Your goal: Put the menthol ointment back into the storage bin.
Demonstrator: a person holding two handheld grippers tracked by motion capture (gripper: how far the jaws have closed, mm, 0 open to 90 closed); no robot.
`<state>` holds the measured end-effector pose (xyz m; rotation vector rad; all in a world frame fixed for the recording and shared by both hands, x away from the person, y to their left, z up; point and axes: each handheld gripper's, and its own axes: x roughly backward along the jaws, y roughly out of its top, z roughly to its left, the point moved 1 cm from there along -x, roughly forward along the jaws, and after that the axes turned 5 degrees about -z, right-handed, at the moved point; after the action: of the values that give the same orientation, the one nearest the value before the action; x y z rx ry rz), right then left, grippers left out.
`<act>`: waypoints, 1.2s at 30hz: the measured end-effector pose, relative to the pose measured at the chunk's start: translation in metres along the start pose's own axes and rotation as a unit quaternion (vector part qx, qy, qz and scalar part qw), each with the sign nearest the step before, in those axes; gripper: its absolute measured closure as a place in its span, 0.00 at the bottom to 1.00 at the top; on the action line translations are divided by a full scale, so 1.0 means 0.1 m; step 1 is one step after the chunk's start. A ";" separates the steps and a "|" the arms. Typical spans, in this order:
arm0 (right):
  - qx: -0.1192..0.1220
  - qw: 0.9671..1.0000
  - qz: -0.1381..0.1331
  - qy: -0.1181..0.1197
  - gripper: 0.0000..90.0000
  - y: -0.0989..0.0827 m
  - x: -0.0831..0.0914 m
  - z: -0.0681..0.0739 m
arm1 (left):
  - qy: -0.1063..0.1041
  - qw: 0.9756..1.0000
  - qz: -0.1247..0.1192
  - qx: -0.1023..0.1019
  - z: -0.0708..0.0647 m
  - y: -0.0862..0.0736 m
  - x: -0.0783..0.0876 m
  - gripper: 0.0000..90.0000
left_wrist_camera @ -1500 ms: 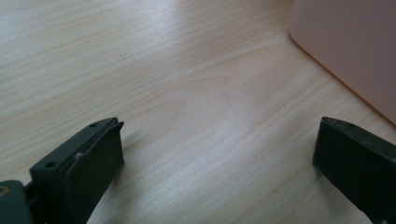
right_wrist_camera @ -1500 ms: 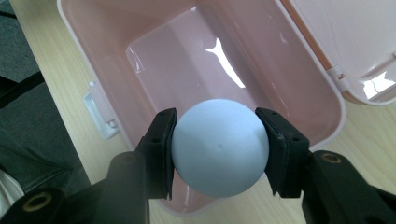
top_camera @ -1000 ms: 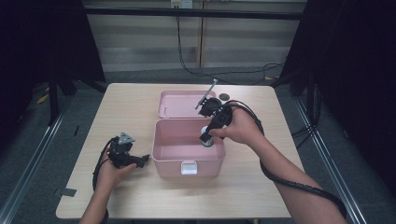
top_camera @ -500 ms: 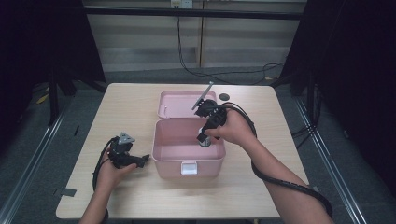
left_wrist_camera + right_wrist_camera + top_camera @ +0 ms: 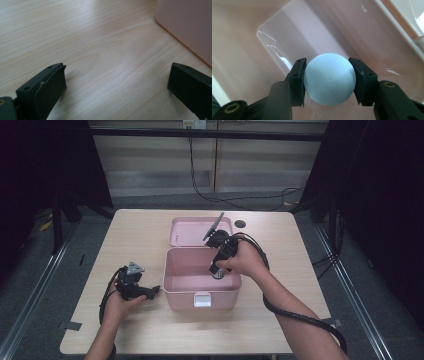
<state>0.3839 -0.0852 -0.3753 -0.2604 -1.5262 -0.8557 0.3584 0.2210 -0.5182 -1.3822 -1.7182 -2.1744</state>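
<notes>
- The big light wooden table (image 5: 150, 235) is holding everything up
- The pink plastic box (image 5: 186, 270) is sitting open in the middle of the table, and its pink lid (image 5: 192, 231) is lying flat behind it
- The right hand (image 5: 247, 260) is reaching over the box, and a moment ago it was sitting a bit higher and farther back, so it has been going down into the box
- The right gripper (image 5: 328, 76) is pointing down into the box and squeezing the small round light blue ball (image 5: 329, 78) between its two black jaws
- The ball is hanging just above the shiny pink floor of the box, and I cannot tell if it is touching yet
- That is looking like the ball is about to be put down inside the box, so letting go is likely coming next
- The left hand (image 5: 122, 295) is resting on the table left of the box, same as before
- The left gripper (image 5: 116, 82) is lying low on the wood with its jaws spread wide and nothing between them, and the pink box wall is just beside it
</notes>
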 end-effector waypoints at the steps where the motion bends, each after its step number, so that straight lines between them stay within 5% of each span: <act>1: 0.000 1.000 0.006 0.001 0.56 0.00 -0.01 0.00 | 0.000 1.000 0.000 0.000 0.00 0.00 0.00 0.01; 36: -0.031 0.999 0.018 -0.015 0.56 0.07 -0.36 0.00 | 0.000 1.000 -0.001 0.001 0.00 0.00 0.00 0.01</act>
<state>0.3944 -0.0684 -0.4061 -0.3462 -1.5201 -0.8749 0.3583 0.2209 -0.5184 -1.3798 -1.7209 -2.1744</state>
